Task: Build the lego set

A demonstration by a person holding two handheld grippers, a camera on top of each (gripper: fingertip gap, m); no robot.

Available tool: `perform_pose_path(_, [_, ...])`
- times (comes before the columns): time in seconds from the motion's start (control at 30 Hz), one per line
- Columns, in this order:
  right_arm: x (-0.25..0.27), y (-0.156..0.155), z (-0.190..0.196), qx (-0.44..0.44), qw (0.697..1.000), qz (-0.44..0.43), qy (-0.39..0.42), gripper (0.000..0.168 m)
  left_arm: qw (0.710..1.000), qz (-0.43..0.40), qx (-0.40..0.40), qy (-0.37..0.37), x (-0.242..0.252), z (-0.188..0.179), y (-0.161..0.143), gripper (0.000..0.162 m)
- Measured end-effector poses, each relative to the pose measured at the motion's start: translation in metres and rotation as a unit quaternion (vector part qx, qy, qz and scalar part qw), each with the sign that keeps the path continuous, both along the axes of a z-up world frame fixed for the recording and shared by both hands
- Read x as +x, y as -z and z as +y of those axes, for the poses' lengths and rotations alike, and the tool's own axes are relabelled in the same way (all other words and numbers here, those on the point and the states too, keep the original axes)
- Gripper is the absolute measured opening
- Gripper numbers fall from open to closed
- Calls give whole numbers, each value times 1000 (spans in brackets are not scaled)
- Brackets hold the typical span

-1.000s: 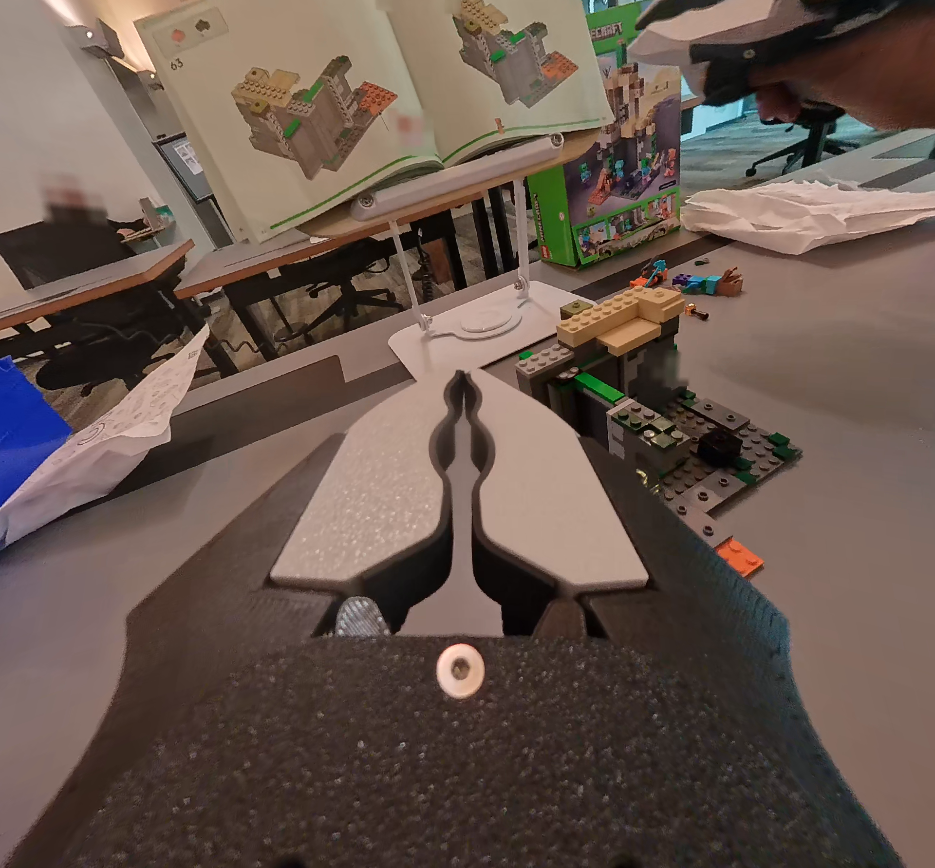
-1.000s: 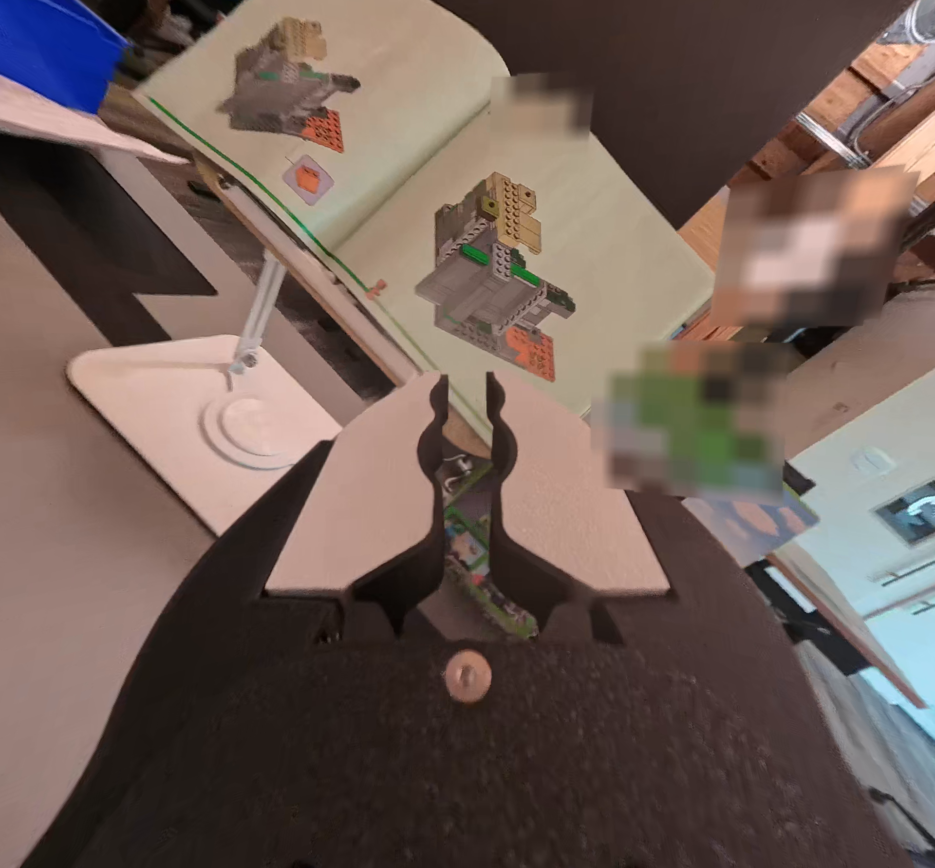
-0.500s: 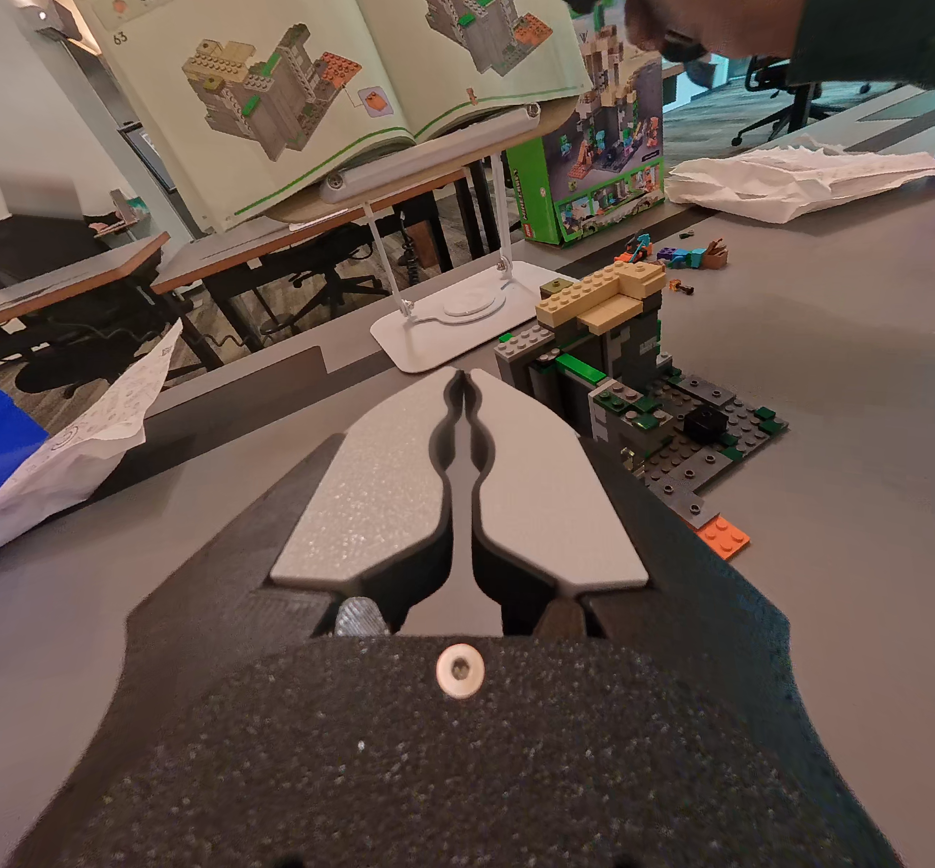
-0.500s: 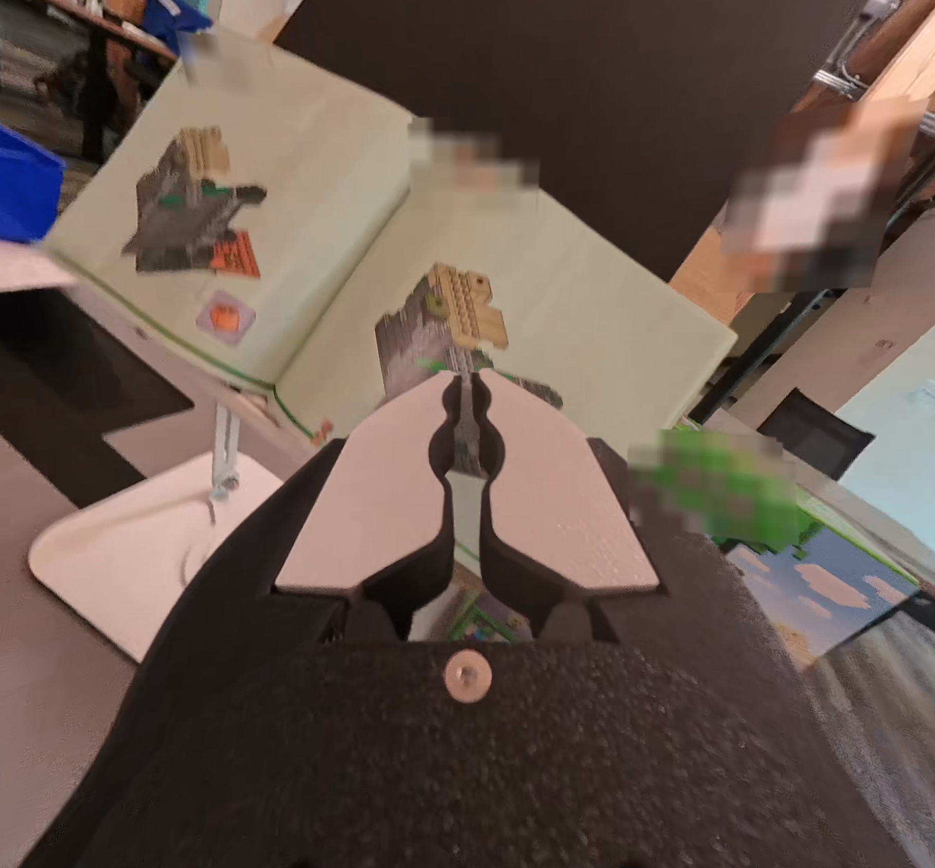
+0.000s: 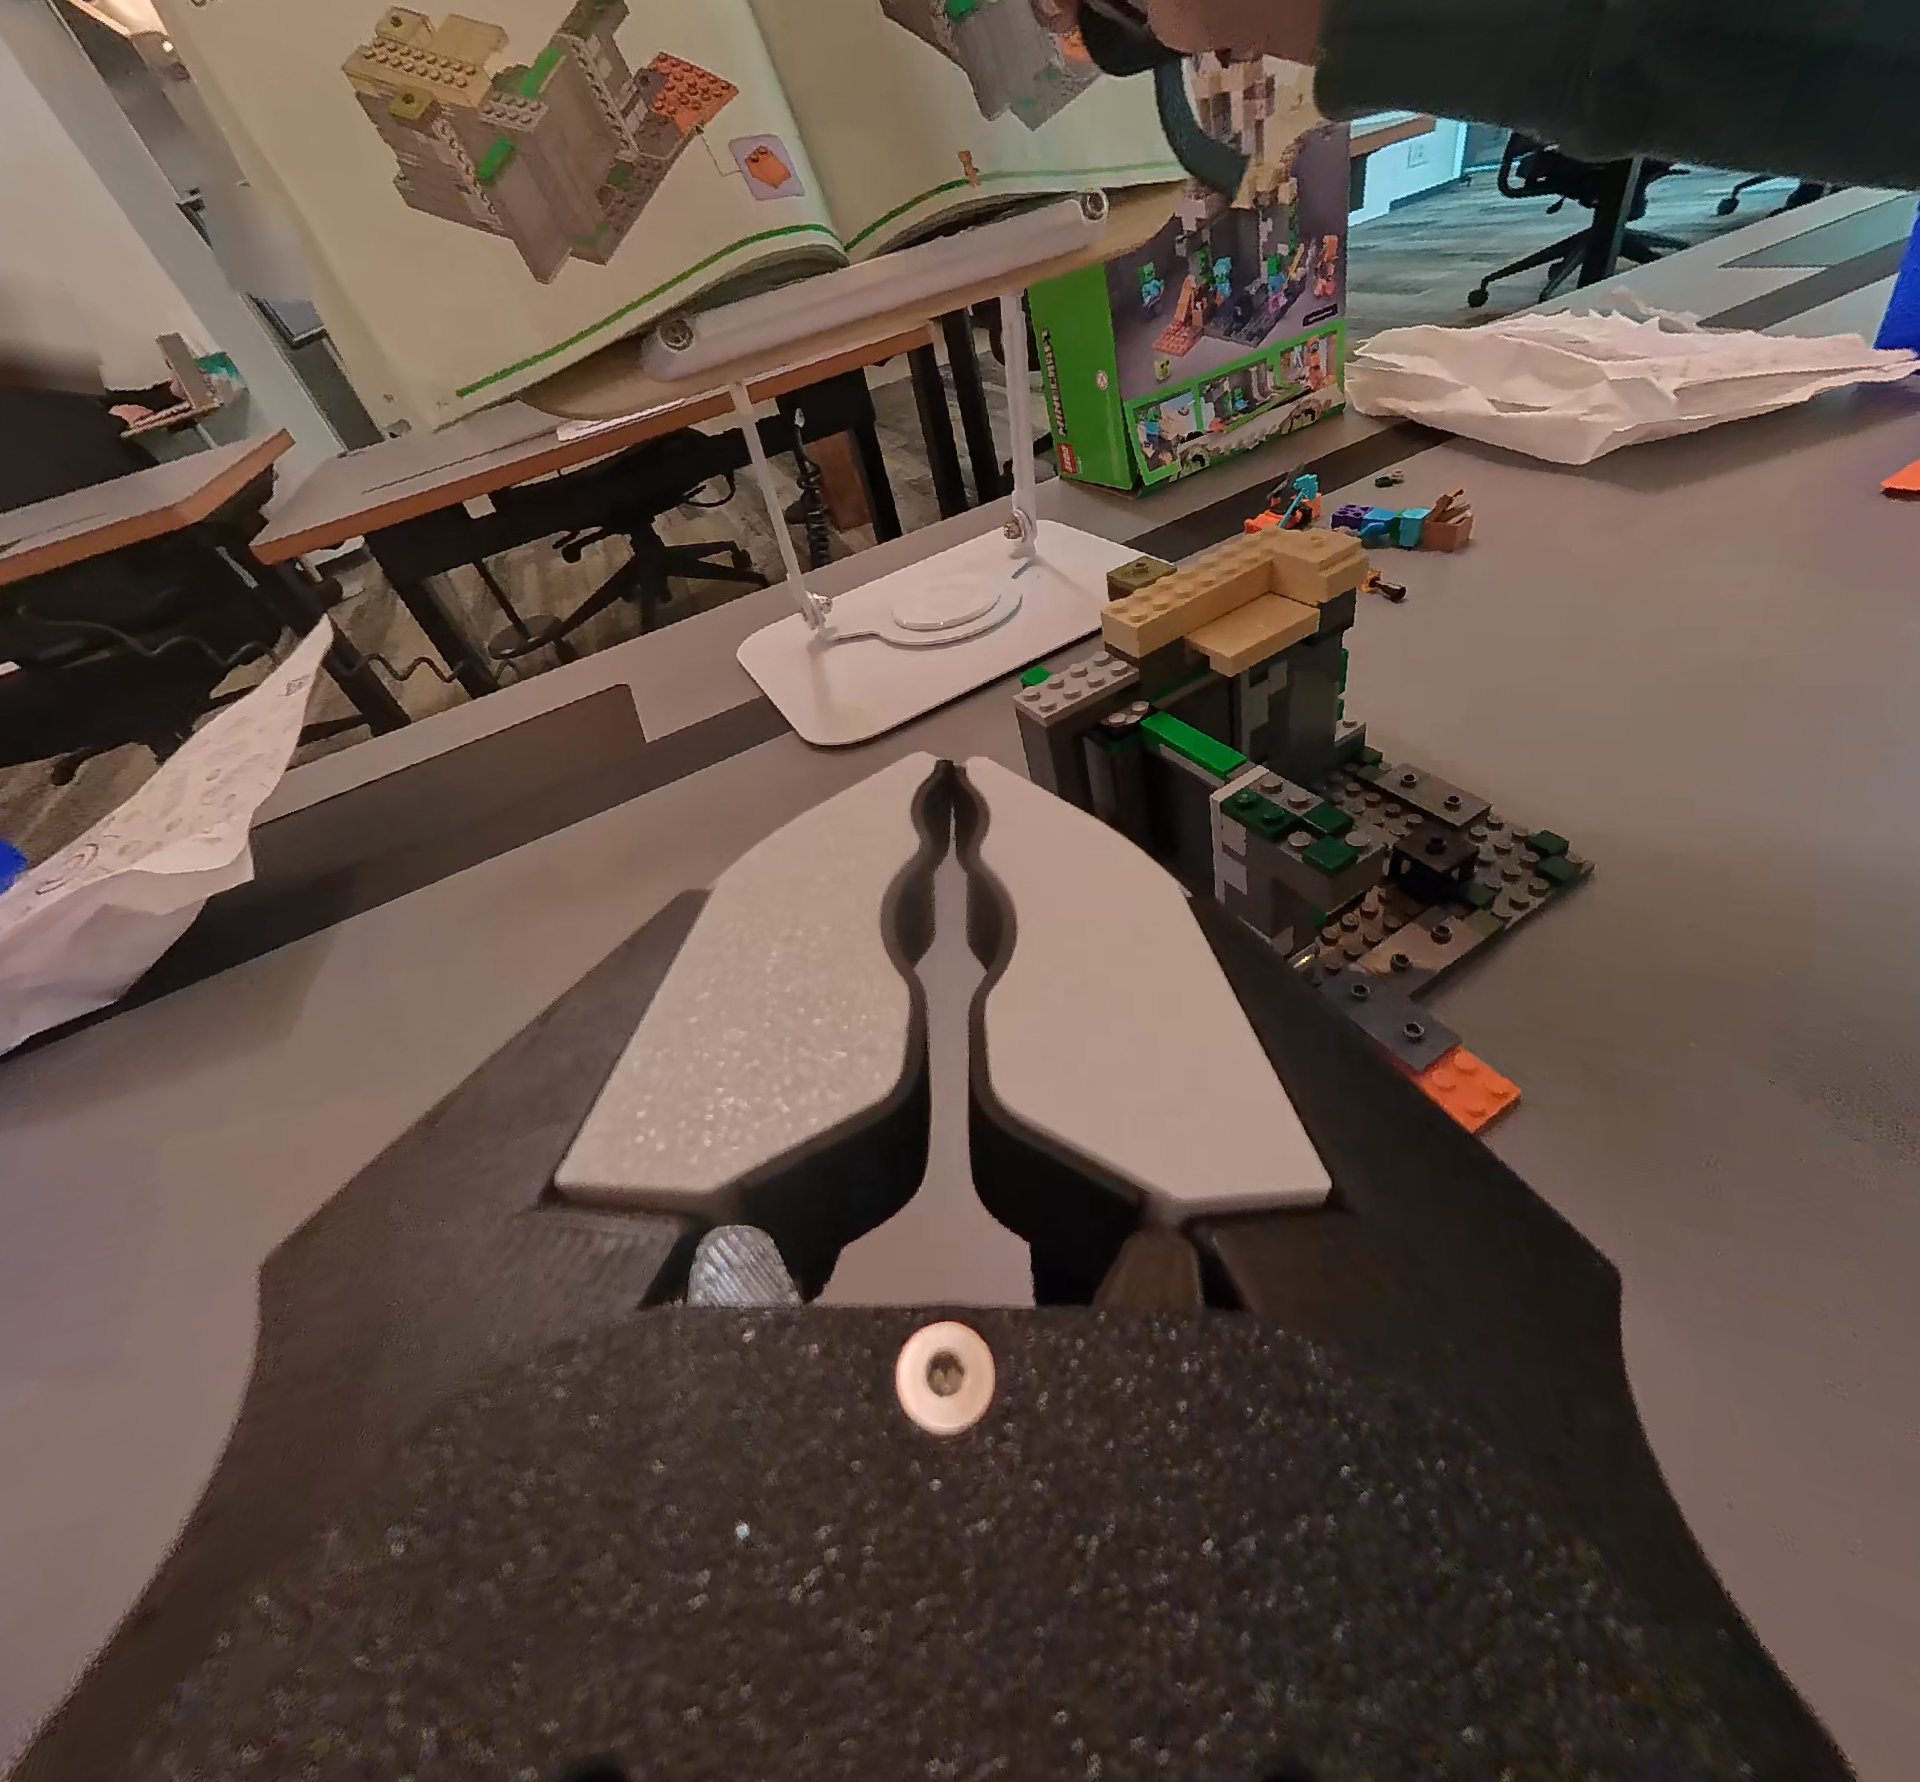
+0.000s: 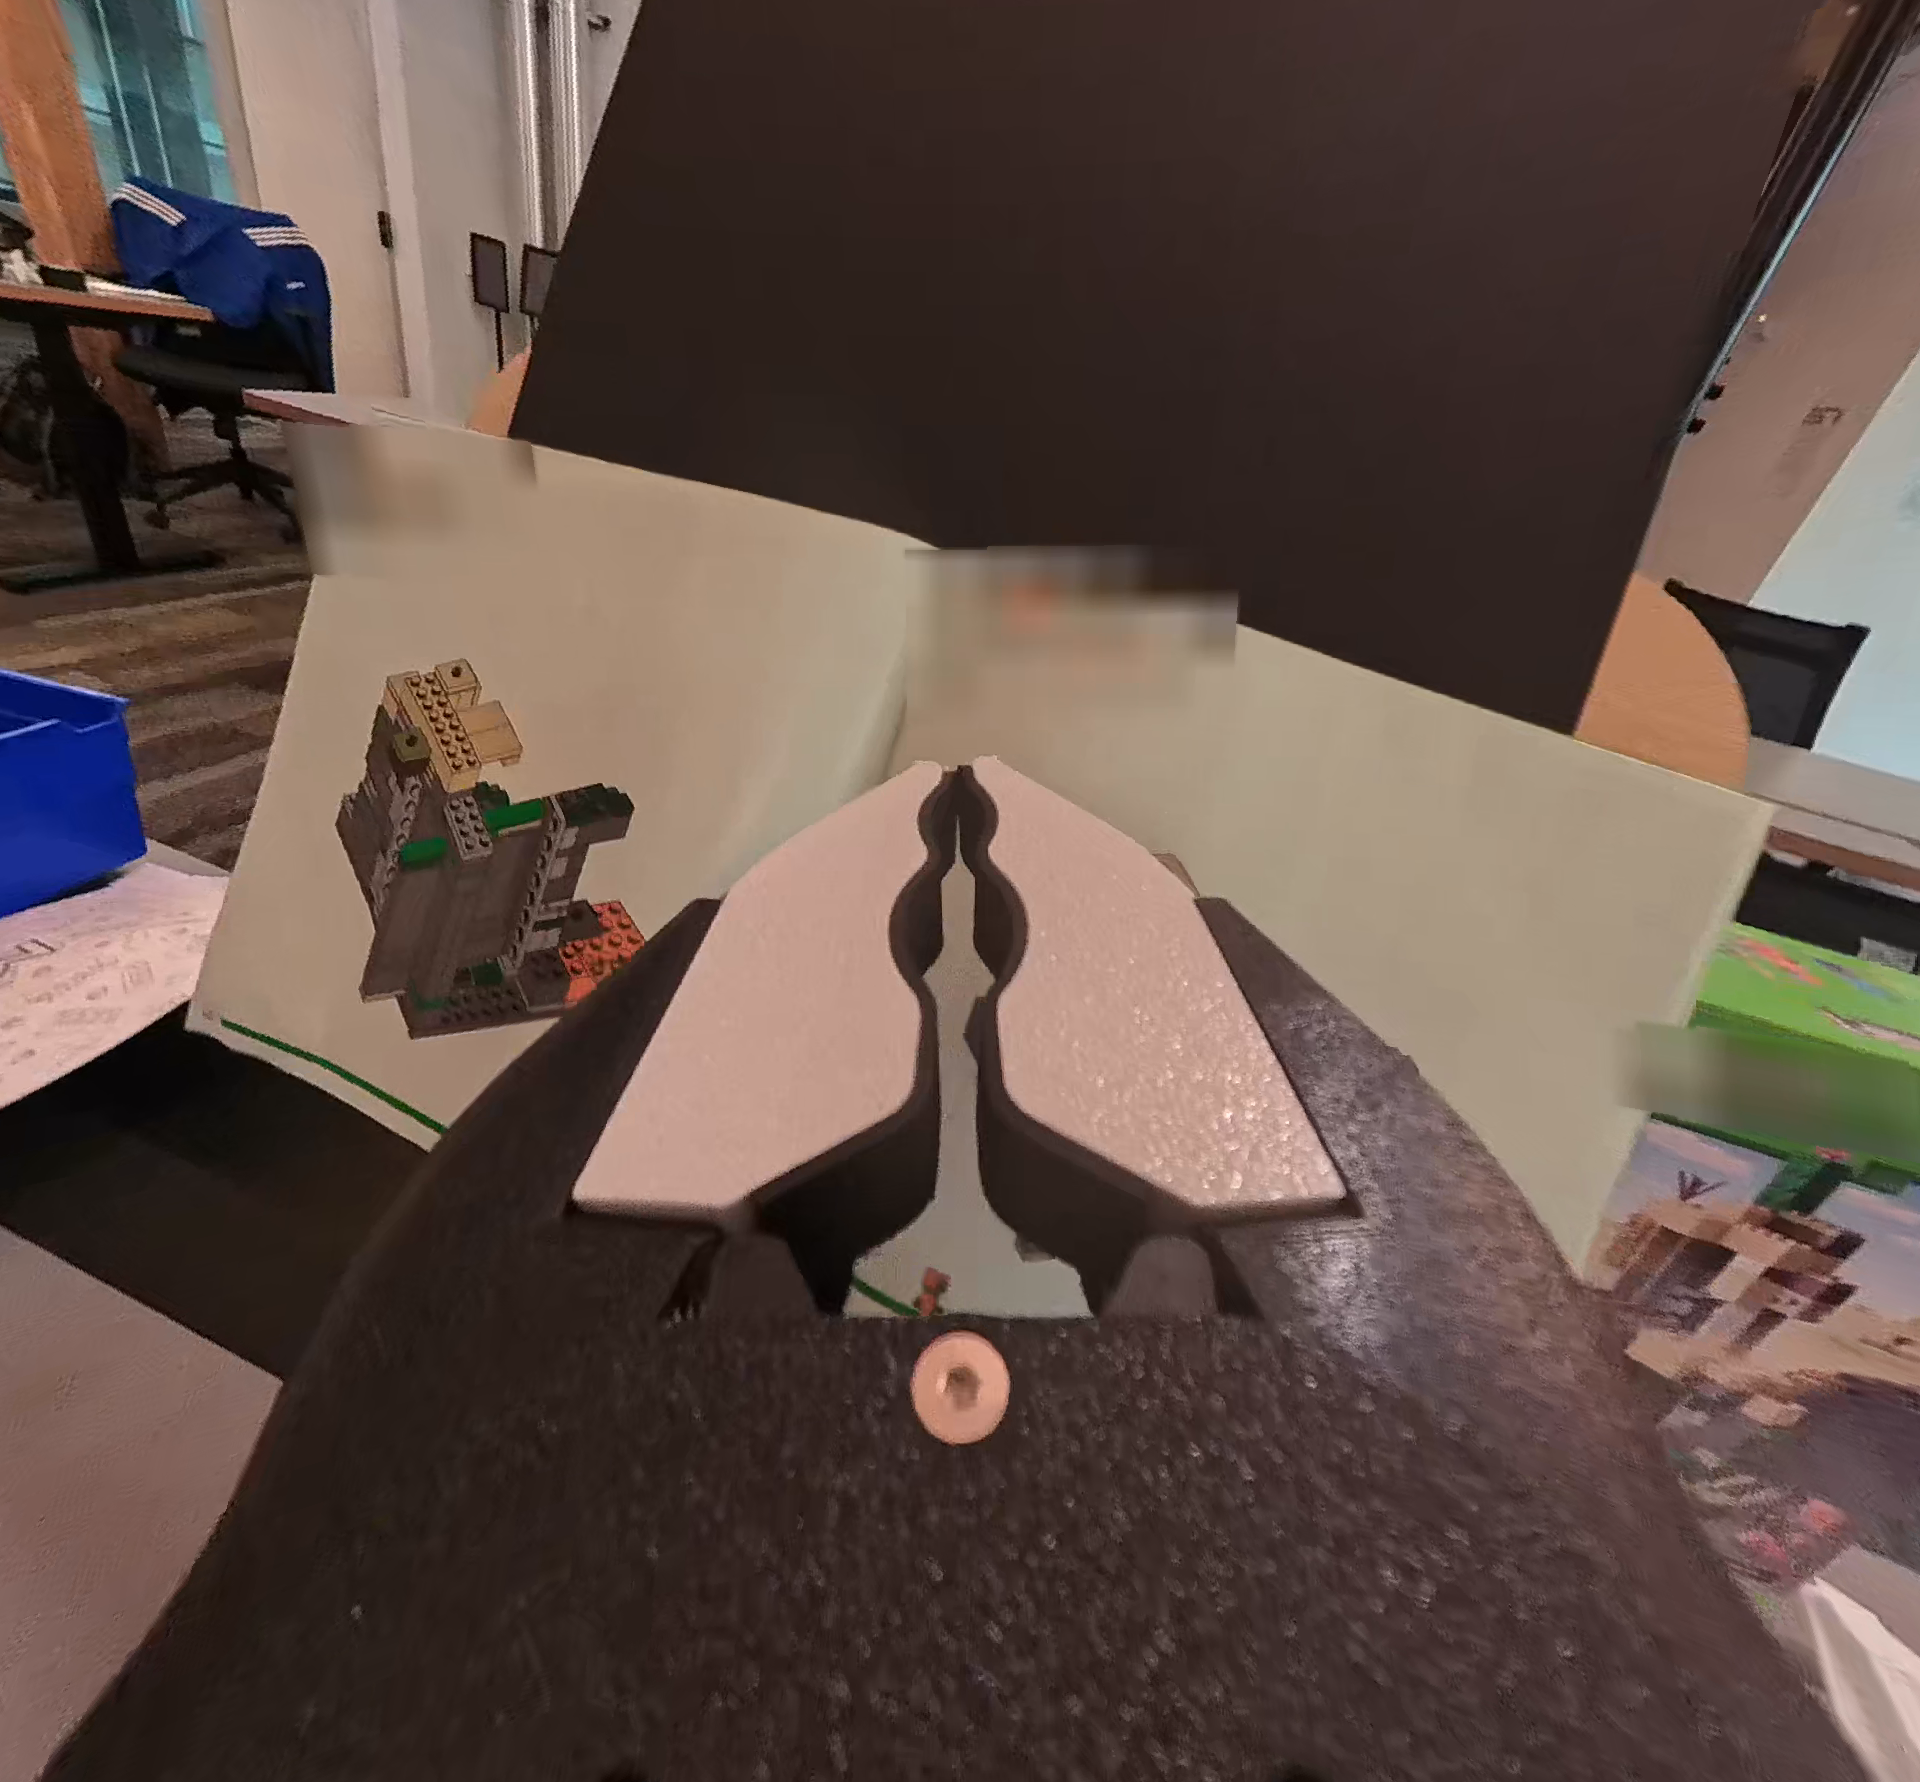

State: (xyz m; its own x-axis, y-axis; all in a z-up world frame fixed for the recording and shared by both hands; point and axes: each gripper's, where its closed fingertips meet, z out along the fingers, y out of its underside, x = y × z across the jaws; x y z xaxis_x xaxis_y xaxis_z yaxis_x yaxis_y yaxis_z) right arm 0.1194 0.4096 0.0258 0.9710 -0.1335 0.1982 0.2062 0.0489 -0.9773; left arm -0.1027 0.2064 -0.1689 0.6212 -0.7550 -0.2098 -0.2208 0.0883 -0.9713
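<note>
Both grippers clenched, empty; right gripper (image 6: 958, 776) has swung up to the booklet (image 6: 665, 693), likely page turn; left gripper (image 5: 951, 776) idle beside model (image 5: 1247, 756) on worktop (image 5: 1662, 693).

The open instruction booklet (image 5: 499, 122) and the green set box (image 5: 1195, 361) both carry print, left unquoted here.

My left gripper (image 5: 951, 776) closed and empty, my right gripper (image 6: 958, 776) closed too (tips meeting), raised before the instruction booklet (image 6: 644, 693).
</note>
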Motion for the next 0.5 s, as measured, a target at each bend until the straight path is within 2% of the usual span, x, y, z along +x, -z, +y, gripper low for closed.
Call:
perform_pose_path(0.27, [4, -2, 2, -4, 1000, 2, 10, 0, 999, -14, -14, 25, 2, -9, -4, 0])
perform_pose_path(0.5, [0, -6, -1, 0, 1000, -5, 0, 0, 1000, -14, 10, 16, 0, -6, -7, 0])
